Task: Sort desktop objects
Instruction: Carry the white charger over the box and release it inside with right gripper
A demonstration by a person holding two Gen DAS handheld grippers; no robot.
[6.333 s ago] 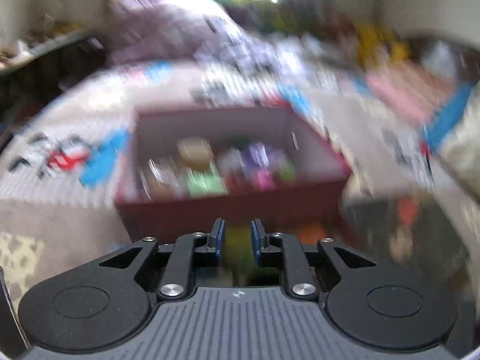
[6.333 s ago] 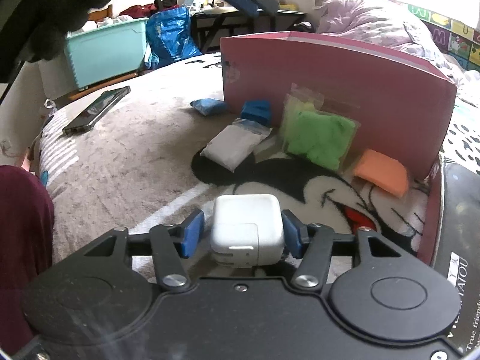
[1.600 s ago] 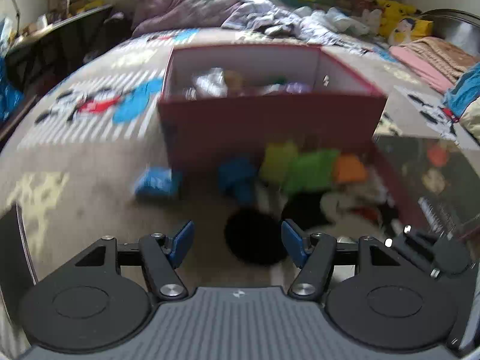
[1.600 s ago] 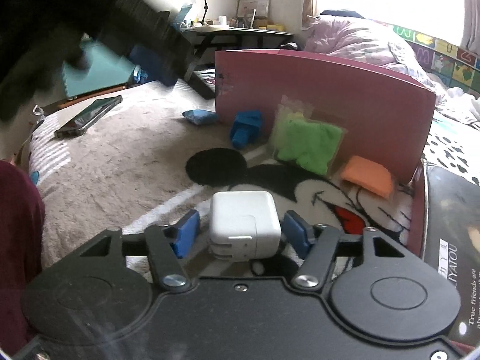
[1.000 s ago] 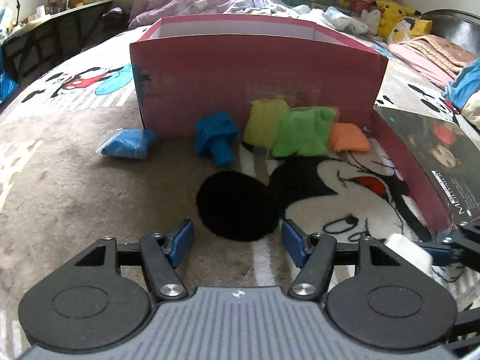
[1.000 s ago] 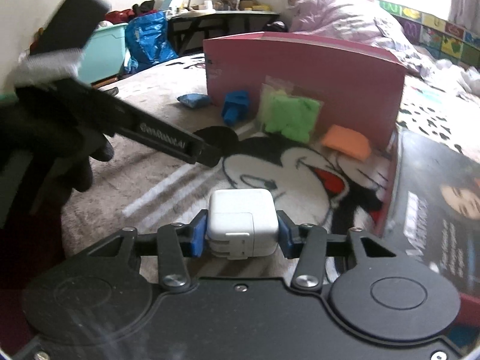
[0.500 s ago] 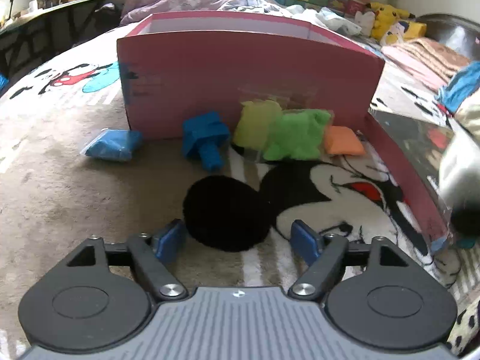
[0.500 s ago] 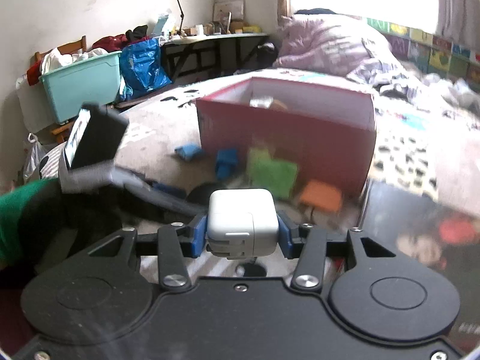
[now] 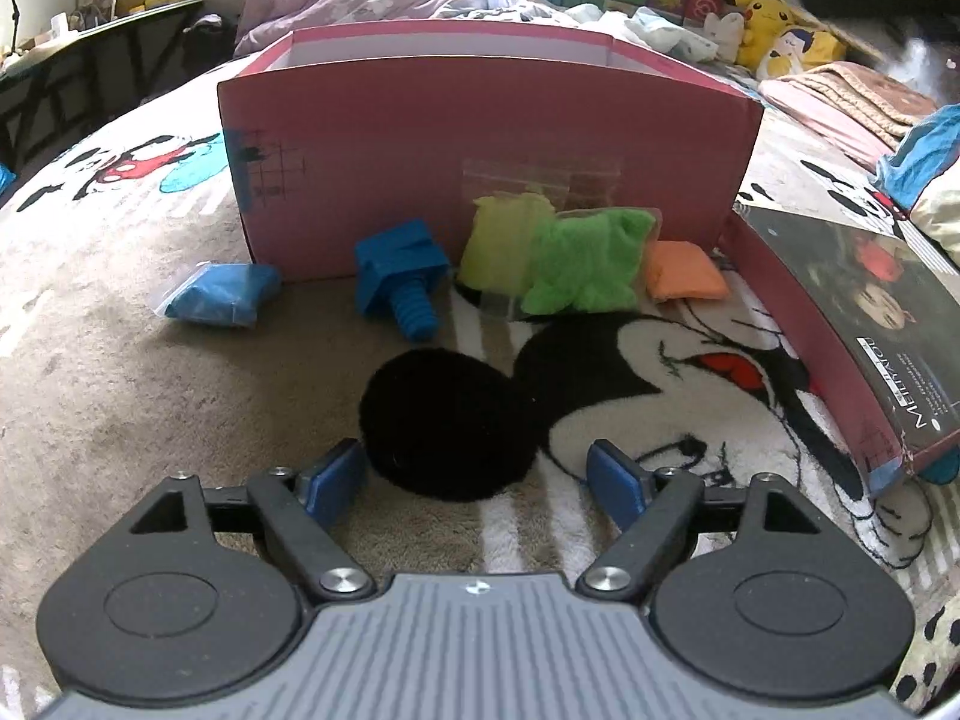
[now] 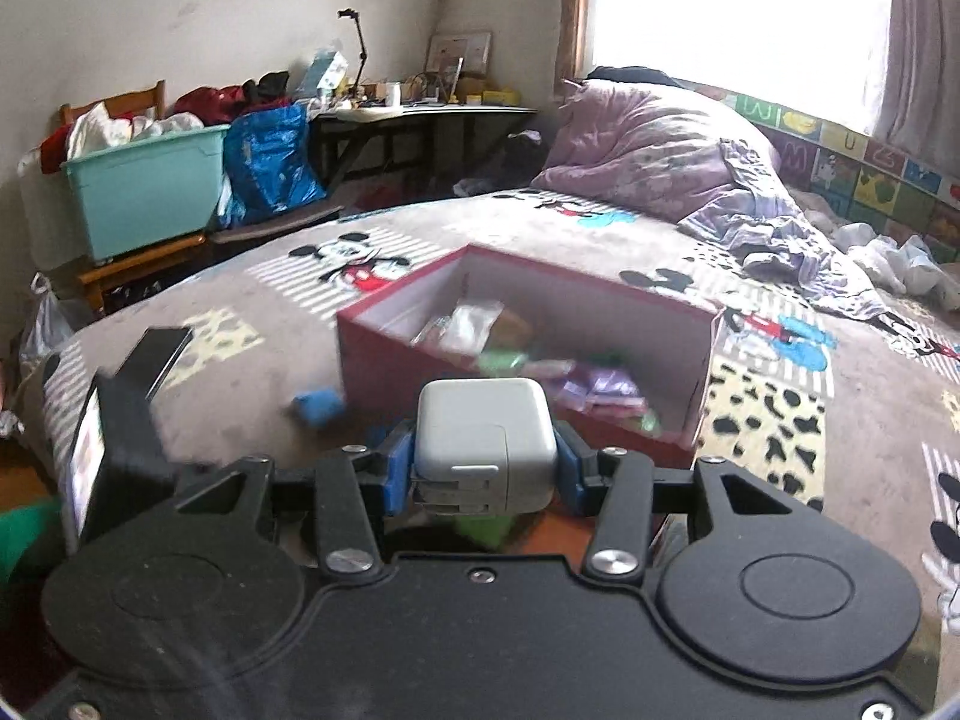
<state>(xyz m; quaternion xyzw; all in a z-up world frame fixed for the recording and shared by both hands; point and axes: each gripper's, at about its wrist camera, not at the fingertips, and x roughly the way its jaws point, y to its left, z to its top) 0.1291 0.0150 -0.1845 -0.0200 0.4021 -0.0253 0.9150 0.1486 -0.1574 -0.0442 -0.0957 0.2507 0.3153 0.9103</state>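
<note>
My right gripper (image 10: 485, 463) has its fingers clamped on the white charger (image 10: 483, 444), held above the near wall of the pink box (image 10: 528, 354); my left gripper (image 9: 477, 480) hangs over the blanket (image 9: 120, 396), fingers opening wide with nothing between them, the blue bolt (image 9: 401, 282) beyond.

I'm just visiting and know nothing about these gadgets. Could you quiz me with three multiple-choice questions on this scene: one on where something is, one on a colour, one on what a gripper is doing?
1. Where does the blue toy bolt lie?
A. inside the box
B. on the blanket before the pink box
C. on the book

2. What colour is the small bag right of the green bag?
A. orange
B. purple
C. white

3. What is between the pads of the right gripper?
A. nothing
B. a phone
C. a white charger

Answers: B, it rests at the box's front wall; A, plainly orange; C, the pads press its sides.
</note>
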